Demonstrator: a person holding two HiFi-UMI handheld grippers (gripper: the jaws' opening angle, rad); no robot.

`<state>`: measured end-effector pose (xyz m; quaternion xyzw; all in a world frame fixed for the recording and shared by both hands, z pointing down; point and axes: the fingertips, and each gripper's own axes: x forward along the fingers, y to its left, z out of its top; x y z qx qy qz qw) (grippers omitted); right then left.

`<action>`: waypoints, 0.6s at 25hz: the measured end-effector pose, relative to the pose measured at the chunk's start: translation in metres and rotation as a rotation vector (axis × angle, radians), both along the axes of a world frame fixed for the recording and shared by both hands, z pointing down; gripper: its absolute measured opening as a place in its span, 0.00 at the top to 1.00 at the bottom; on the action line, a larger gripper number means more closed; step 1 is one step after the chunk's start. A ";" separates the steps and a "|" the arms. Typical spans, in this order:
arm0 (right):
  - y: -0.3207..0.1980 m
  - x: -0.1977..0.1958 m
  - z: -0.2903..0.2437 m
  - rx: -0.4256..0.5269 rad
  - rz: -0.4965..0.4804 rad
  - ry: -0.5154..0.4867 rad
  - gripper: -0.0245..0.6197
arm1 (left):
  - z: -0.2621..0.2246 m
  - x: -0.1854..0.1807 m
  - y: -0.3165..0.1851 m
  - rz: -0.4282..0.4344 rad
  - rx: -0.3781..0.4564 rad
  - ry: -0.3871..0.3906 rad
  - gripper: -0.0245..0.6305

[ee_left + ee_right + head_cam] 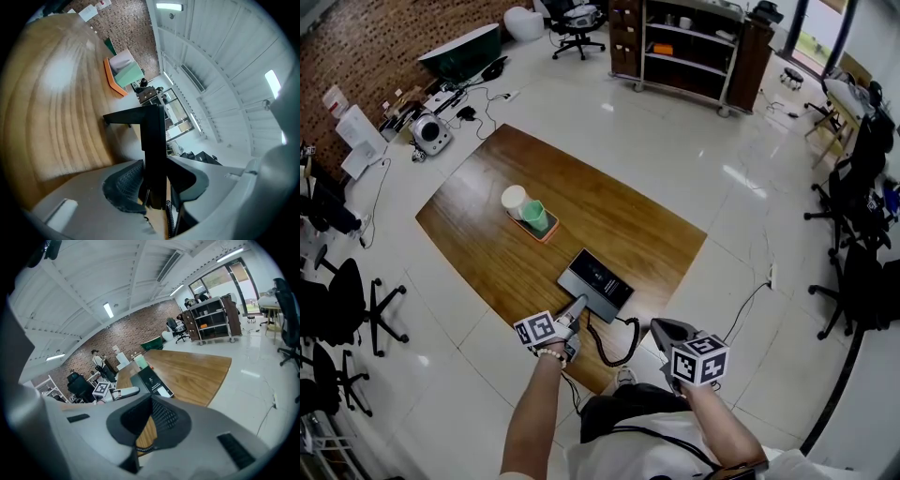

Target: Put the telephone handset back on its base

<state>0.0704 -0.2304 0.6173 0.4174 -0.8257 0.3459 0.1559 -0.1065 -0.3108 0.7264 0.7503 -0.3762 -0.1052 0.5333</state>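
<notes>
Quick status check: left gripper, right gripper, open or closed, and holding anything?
Left gripper: closed on the black telephone handset.
Right gripper: open, holding nothing.

Bare left forearm (532,408) extended forward, grey two-jaw left gripper (576,307) clamped on black telephone handset (153,140); grey right gripper (664,330) near torso, jaws apart, empty.

One wooden table (609,211) carries one telephone base (598,277), one telephone handset (152,140) and one coiled cord (632,336). At ten o'clock from the base are two cups, a white cup (515,198) and a green cup (535,216), on one orange tray (547,232). There are two grippers, the left gripper (577,304) and the right gripper (662,327). One shelf unit (694,47) stands at twelve o'clock.
</notes>
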 end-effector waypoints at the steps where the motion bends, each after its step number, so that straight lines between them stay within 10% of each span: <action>1: 0.001 0.000 0.000 -0.001 0.001 -0.003 0.94 | 0.002 -0.001 0.000 -0.005 -0.012 -0.010 0.70; 15: 0.007 -0.002 -0.016 -0.009 0.022 -0.056 0.94 | -0.058 -0.043 0.043 -0.184 0.011 -0.142 0.71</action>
